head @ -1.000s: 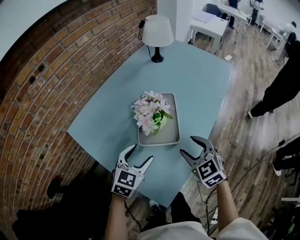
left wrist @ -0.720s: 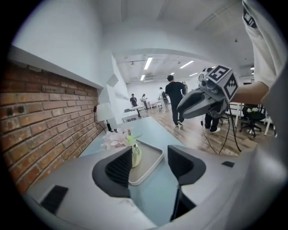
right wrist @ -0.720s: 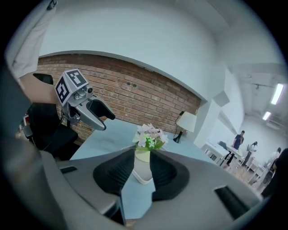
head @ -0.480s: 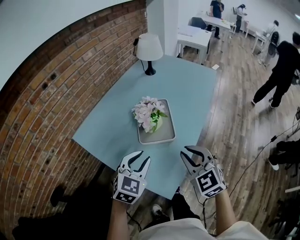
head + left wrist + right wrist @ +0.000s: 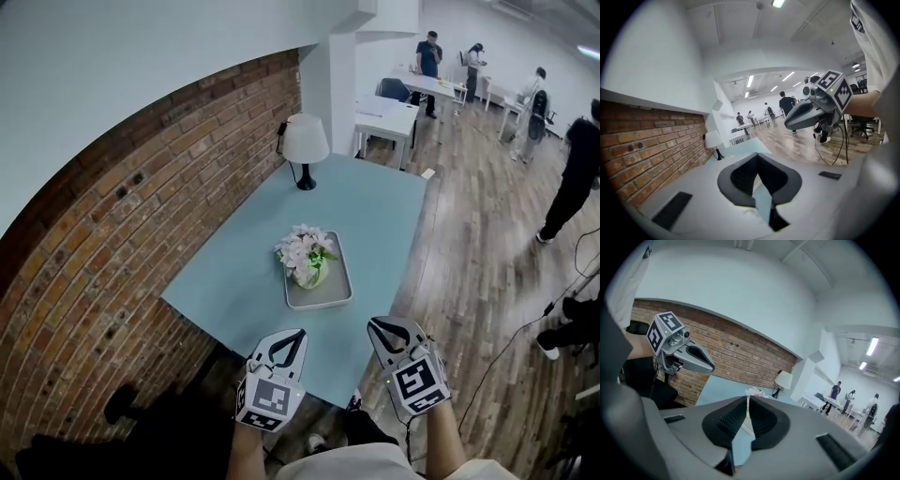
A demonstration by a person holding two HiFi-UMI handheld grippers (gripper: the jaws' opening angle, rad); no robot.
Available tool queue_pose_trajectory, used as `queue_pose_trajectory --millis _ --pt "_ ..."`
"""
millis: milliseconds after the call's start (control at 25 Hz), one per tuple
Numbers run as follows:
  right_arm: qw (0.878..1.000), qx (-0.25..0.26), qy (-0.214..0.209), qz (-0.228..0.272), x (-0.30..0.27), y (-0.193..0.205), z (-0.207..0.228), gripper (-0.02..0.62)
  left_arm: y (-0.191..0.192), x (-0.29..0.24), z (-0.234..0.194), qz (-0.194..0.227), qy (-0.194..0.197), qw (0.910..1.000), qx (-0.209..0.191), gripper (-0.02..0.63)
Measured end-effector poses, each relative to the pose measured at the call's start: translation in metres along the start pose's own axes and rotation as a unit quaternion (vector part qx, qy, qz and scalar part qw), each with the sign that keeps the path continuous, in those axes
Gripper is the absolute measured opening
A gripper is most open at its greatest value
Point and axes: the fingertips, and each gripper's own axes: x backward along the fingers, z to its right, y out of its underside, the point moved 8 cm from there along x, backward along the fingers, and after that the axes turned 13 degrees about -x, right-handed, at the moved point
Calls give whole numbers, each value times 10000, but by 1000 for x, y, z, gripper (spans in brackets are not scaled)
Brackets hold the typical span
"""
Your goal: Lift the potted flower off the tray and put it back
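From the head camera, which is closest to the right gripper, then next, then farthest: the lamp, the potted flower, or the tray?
1. Tray, just ahead and a little left, its near rim closest.
2. Potted flower, standing on the tray.
3. Lamp, far back and to the left.
The right gripper has just been closing its jaws, nothing between them.

Bare table (image 5: 375, 206) lies open from the near edge up to the tray (image 5: 323, 296); the potted flower (image 5: 307, 255) fills the tray's far part, blooms spreading over its left rim; a lamp (image 5: 305, 142) stands at the far end, well apart; the brick wall (image 5: 122, 244) hems the table's left side; wooden floor (image 5: 469, 244) lies open on the right.
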Motion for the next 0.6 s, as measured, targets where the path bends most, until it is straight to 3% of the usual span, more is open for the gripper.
queue_pose_trajectory --millis 280,600 --pt "9997 83 227 -104 31 -19 -11 21 -25 31 -10 -4 -338 9987 -384 23" --pt "9995 182 247 3 41 -28 -18 21 -24 32 -8 -6 -344 9987 -388 23"
